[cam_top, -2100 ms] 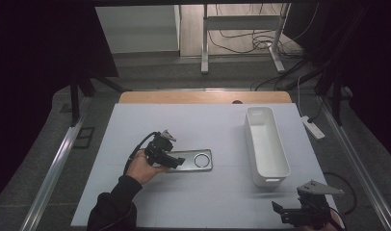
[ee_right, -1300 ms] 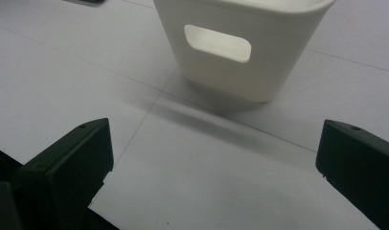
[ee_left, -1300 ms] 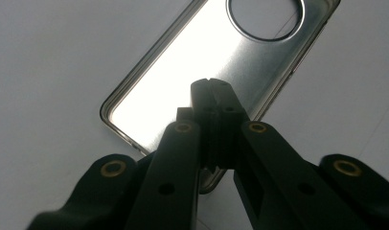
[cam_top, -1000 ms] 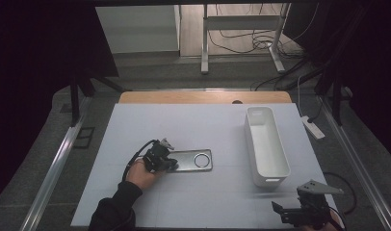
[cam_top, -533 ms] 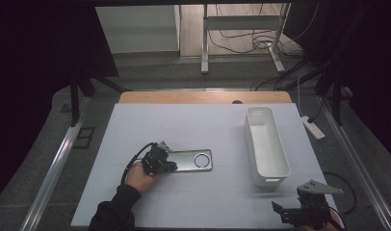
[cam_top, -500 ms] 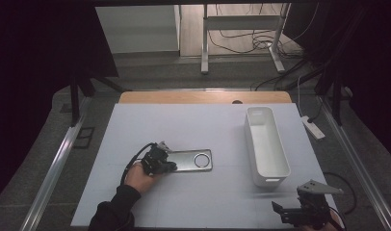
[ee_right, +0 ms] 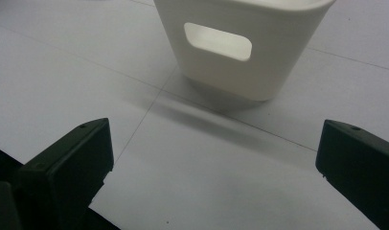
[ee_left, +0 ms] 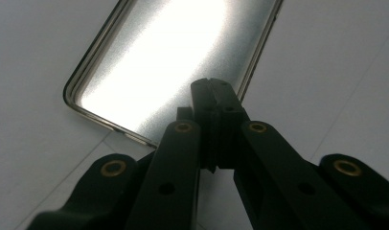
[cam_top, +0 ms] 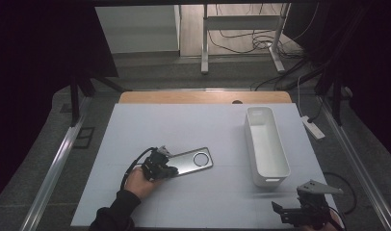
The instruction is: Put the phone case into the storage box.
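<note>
A flat silver metal plate (cam_top: 189, 163) with a round hole lies on the white table, left of centre. My left gripper (cam_top: 160, 162) sits at the plate's left end, held by a hand in a dark sleeve. In the left gripper view the plate (ee_left: 168, 62) gleams under the gripper (ee_left: 212, 84), whose jaws are pressed shut, tips over the plate close to its long edge. Nothing shows between them. My right gripper (cam_top: 299, 211) stands open at the table's front right corner, jaws wide apart, facing the near end of the white bin (ee_right: 240, 48).
The long white bin (cam_top: 266, 144) stands empty on the right half of the table (cam_top: 193, 125); its near end has a handle slot (ee_right: 217, 41). A cable loops from the left gripper. A wooden strip edges the far side.
The left hand and its gripper have slid a little toward the near edge along the plate's left end. The plate, bin and right gripper have stayed put.
</note>
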Demonstrator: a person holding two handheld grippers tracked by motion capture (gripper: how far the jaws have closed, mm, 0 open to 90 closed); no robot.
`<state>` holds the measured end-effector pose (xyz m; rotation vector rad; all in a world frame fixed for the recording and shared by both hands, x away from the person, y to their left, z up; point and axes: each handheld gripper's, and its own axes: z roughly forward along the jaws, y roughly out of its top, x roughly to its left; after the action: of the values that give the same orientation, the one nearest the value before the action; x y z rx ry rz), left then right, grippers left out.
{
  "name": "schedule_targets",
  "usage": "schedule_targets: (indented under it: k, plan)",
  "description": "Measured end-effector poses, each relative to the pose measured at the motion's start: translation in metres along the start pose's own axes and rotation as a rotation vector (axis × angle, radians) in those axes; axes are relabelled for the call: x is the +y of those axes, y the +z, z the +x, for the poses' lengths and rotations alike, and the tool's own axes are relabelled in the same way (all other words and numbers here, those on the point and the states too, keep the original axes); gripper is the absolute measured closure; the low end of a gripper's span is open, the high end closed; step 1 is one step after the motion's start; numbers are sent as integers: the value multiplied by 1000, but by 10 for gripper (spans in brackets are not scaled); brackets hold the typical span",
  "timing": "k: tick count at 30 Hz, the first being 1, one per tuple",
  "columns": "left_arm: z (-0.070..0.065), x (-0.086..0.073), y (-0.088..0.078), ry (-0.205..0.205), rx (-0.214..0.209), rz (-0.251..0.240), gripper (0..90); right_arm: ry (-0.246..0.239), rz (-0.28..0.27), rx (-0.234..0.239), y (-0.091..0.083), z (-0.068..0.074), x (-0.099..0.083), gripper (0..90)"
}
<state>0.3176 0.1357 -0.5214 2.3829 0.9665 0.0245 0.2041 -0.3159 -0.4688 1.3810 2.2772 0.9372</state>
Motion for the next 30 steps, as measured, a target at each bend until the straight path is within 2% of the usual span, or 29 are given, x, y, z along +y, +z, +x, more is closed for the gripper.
schedule_targets:
  k: [5, 20, 24, 27, 30]
  plan:
    - [-6, -2, 0, -11, -21, 0, 890, -1, -1, 0, 0, 0, 0, 0]
    - [-25, 2, 7, 2, -68, -1, 890, -7, 4, -2, 0, 1, 0, 0]
    - [-29, 4, 10, 4, -67, -3, 890, -8, 6, -3, 1, 1, 0, 1]
    - [-28, 3, 10, -8, -75, -5, 890, -6, 5, -3, 1, 1, 0, 2]
    - [-28, 4, 9, -2, -66, -2, 890, -5, 4, -3, 1, 1, 0, 2]
